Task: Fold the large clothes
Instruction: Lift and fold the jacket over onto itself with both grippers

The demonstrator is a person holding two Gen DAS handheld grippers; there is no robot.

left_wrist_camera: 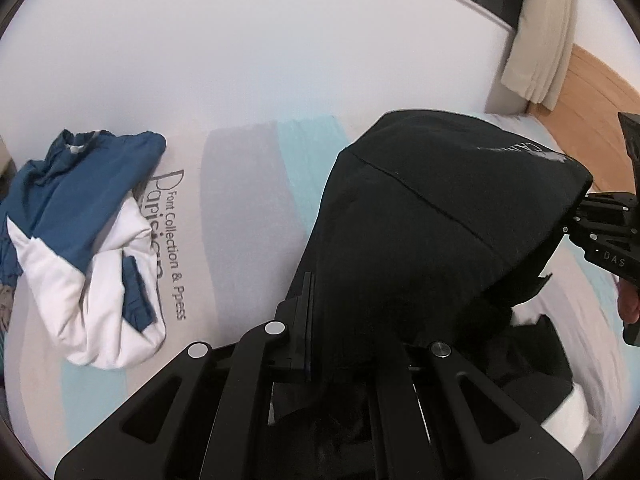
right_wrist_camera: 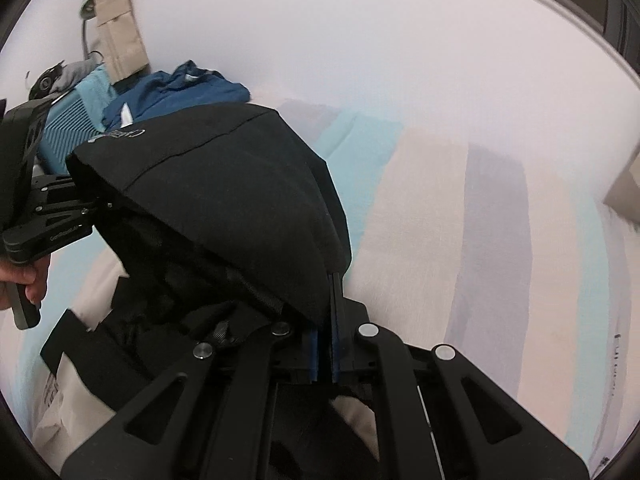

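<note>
A blue and white top [left_wrist_camera: 80,240] lies in a crumpled heap on the left side of the bed sheet [left_wrist_camera: 240,184]. The sheet has stripes of pale blue, grey and cream, and dark letters are printed on it just beside the heap. Behind the bed is a plain white wall [left_wrist_camera: 240,40].

Next comes the left gripper [left_wrist_camera: 316,312]. Its two fingers are pressed tight together, and they pinch an edge of the black garment [left_wrist_camera: 432,216]. The black cloth covers most of that gripper's right finger.

The black garment is lifted up off the bed. It stretches like a little tent between the two grippers. A seam line runs across it, and pale letters sit near its top edge. The rest of it hangs down and bunches on the sheet below.

Further right is the right gripper [right_wrist_camera: 328,308]. Its blue pads [right_wrist_camera: 314,356] are squeezed together on the other edge of the black garment.

A hand [left_wrist_camera: 629,305] holds that gripper's handle. Behind it hangs a cream curtain [left_wrist_camera: 536,40], next to a strip of wooden floor [left_wrist_camera: 592,92].
</note>
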